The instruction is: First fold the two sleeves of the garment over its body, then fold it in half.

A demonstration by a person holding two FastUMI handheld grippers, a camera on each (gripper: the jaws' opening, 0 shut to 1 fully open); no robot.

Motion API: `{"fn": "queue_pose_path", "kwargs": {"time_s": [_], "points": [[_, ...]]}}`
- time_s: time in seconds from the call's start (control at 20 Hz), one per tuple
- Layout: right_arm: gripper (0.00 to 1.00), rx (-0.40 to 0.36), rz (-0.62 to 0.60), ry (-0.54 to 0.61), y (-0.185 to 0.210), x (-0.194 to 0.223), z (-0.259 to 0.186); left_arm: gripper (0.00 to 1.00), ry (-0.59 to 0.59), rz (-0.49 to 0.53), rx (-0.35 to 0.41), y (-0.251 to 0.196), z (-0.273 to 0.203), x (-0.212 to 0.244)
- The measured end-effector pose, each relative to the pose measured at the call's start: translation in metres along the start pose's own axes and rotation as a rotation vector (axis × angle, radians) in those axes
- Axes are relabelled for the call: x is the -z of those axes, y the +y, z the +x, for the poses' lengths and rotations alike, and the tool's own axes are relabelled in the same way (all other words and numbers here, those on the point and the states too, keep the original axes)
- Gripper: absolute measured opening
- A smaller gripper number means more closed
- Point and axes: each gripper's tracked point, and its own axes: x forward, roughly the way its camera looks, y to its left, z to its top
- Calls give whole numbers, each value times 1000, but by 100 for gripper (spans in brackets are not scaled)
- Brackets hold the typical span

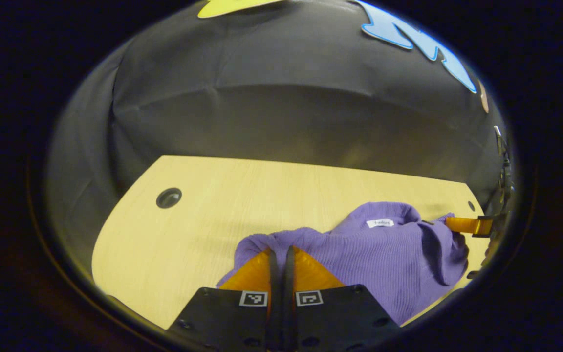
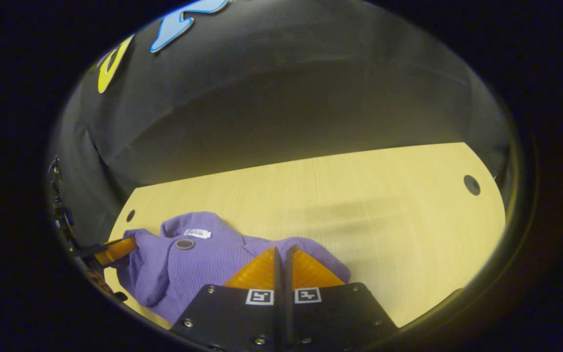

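Observation:
A purple knit garment [image 1: 384,254] lies bunched on the wooden table [image 1: 262,195], its white neck label [image 1: 379,223] facing up. In the left gripper view my left gripper [image 1: 281,252] is shut, its tips pinching the garment's near edge. Farther right, my right gripper [image 1: 450,222] reaches into the cloth at the other end. In the right gripper view my right gripper [image 2: 283,249] is shut on the garment [image 2: 203,264] near a rounded fold. A button [image 2: 184,244] and the label [image 2: 197,233] show there, and my left gripper [image 2: 132,242] grips the far left end.
The table [image 2: 359,195] has a round cable hole [image 1: 168,197] at one end and another hole [image 2: 471,185] at the other. A small hole [image 2: 130,215] sits near the garment. The booth's dark cloth wall stands close behind the table's far edge.

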Motion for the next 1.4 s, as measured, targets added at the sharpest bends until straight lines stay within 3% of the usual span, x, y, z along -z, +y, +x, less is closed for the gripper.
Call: {"fn": "queue_pose_path", "kwargs": {"time_s": [0.25, 0.45, 0.65, 0.7, 0.85, 0.95, 1.05, 1.2, 1.4], "points": [[2, 6, -25, -2, -1, 11, 8, 7, 39, 27, -30, -3, 9, 15], [2, -12, 30, 12, -1, 16, 7, 10, 1, 10, -44, -2, 11, 15], [19, -30, 100, 17, -2, 15, 4, 29, -8, 43, -39, -6, 12, 17], [31, -27, 96, 15, -1, 14, 4, 36, -3, 62, -38, -6, 11, 17], [37, -21, 48, -1, 7, 12, 2, 53, -2, 99, -41, -12, 7, 12], [72, 4, -4, -8, 8, 12, -5, 67, -10, 112, -54, -6, 3, 8], [74, 26, -44, -10, 6, 13, -5, 78, -30, 80, -13, -14, -4, 1], [88, 45, -79, -25, 8, 8, -15, 94, -35, 72, 6, -15, -16, -2], [89, 41, -127, -51, 23, 1, -43, 94, -69, 70, 29, -24, -41, -20]]}}
